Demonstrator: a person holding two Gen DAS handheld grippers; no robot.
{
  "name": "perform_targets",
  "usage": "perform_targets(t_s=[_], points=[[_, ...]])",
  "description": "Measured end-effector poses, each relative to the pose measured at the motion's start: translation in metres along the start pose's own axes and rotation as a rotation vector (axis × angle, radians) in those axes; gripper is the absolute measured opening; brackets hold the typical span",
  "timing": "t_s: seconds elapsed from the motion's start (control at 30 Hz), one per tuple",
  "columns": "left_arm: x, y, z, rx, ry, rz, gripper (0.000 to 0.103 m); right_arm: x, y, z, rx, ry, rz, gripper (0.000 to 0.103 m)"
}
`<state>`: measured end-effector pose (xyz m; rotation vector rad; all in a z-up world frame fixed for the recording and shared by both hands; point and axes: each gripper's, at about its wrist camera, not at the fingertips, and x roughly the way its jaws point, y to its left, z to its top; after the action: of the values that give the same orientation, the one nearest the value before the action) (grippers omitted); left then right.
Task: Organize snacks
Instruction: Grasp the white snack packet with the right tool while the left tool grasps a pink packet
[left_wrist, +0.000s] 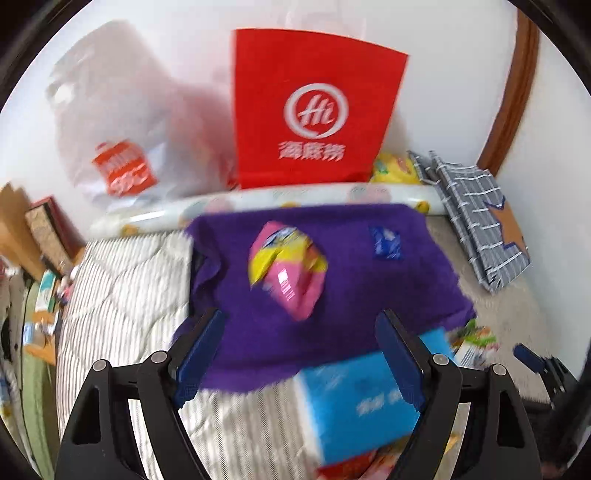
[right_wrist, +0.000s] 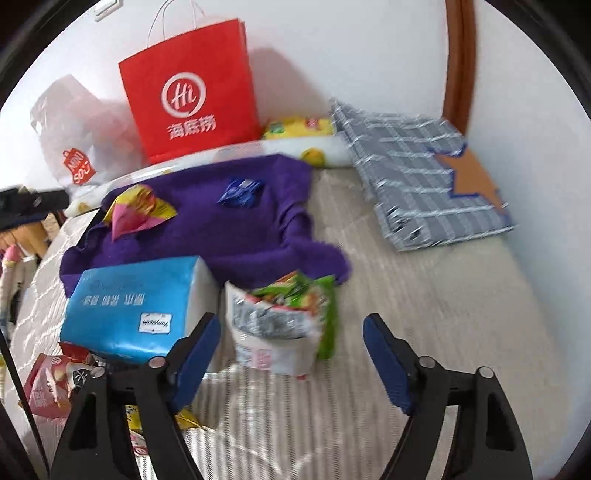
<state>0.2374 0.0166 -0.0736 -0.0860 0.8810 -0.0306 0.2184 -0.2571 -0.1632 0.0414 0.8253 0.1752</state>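
**Two wide jaws, one crowded bed**

On the striped bedspread (right_wrist: 424, 295), near its front edge, the right gripper (right_wrist: 291, 354) hangs over the green-and-white snack bag (right_wrist: 280, 325), jaws apart, nothing held. The left gripper (left_wrist: 303, 350) is likewise empty and spread, facing the pink-and-yellow snack packet (left_wrist: 286, 269) on the purple towel (left_wrist: 332, 295). Risks, I'd say: soft film slipping from the pads, a finger snagging the towel, or the blue tissue pack (right_wrist: 136, 306), just beside the bag, getting shoved.
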Motion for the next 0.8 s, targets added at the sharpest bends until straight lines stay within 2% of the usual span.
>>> perform_targets(t_s=[0.13,0.3,0.37,0.53,0.67,0.8], points=[[-0.011,0.030,-0.038,-0.049,-0.004,0.014,0.084,0.019,-0.006,-0.004,0.064,0.024,0.054,0.070],[-0.006,0.056,-0.063,-0.120,0.070,-0.006,0.084,0.032,-0.009,-0.001,0.097,0.034,0.080,0.070],[-0.008,0.063,-0.069,-0.132,0.076,-0.009,0.084,0.035,-0.008,-0.002,0.100,0.037,0.067,0.058],[-0.012,0.067,-0.079,-0.119,0.087,-0.007,0.084,0.017,-0.007,-0.008,0.069,-0.002,0.044,0.054],[-0.015,0.064,-0.085,-0.107,0.081,-0.032,0.084,-0.011,-0.009,-0.013,0.047,-0.018,0.033,0.054],[-0.018,0.058,-0.092,-0.076,0.079,-0.050,0.084,-0.028,-0.006,-0.026,-0.022,0.042,0.064,0.055]])
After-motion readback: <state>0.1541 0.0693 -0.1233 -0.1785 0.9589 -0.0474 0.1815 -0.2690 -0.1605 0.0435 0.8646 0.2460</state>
